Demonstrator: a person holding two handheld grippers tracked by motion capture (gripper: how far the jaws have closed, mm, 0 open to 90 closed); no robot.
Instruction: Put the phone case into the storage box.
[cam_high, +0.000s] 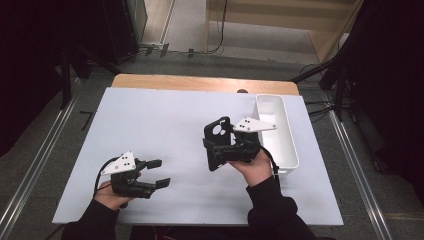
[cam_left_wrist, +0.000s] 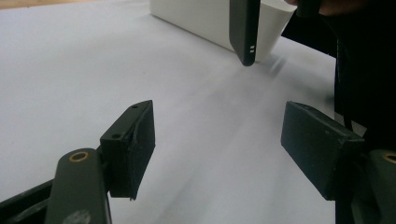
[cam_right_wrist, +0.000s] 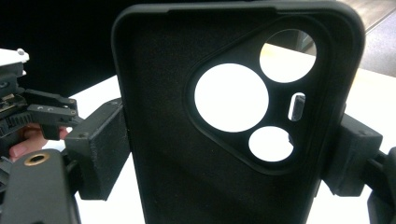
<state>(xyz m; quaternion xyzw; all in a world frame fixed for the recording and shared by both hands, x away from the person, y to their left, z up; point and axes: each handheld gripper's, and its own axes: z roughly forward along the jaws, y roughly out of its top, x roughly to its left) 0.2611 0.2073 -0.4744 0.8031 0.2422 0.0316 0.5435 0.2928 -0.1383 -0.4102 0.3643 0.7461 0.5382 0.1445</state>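
In the high view, a white surface (cam_high: 165, 125) takes up the middle of the scene, and a person's two sleeved forearms come in from its near edge. The right tool (cam_high: 216, 148) is raised above the surface, right of centre, and grasps a black phone case (cam_high: 218, 142) by its two long sides. The case stands upright on its short end, and its camera cut-outs are at the top. Just to the right, a long white tray (cam_high: 288, 148) lies along the right edge of the surface, running from the far edge toward the near one. The left tool (cam_high: 159, 173) is near the front left corner, its jaws released and spread with nothing between them, pointing toward the case and well apart from it. In the left gripper view, the left tool (cam_left_wrist: 219, 149) shows two dark pads standing wide, with bare white surface (cam_left_wrist: 70, 74) between them. Farther off, the case (cam_left_wrist: 244, 29) hangs edge-on above the surface, with the tray (cam_left_wrist: 205, 18) behind it. In the right gripper view, the right tool (cam_right_wrist: 224, 154) presses a pad on each side of the case (cam_right_wrist: 173, 154), whose inner face is turned to the camera. White surface shows through the cut-outs. The left tool (cam_right_wrist: 28, 112) appears at the left edge.
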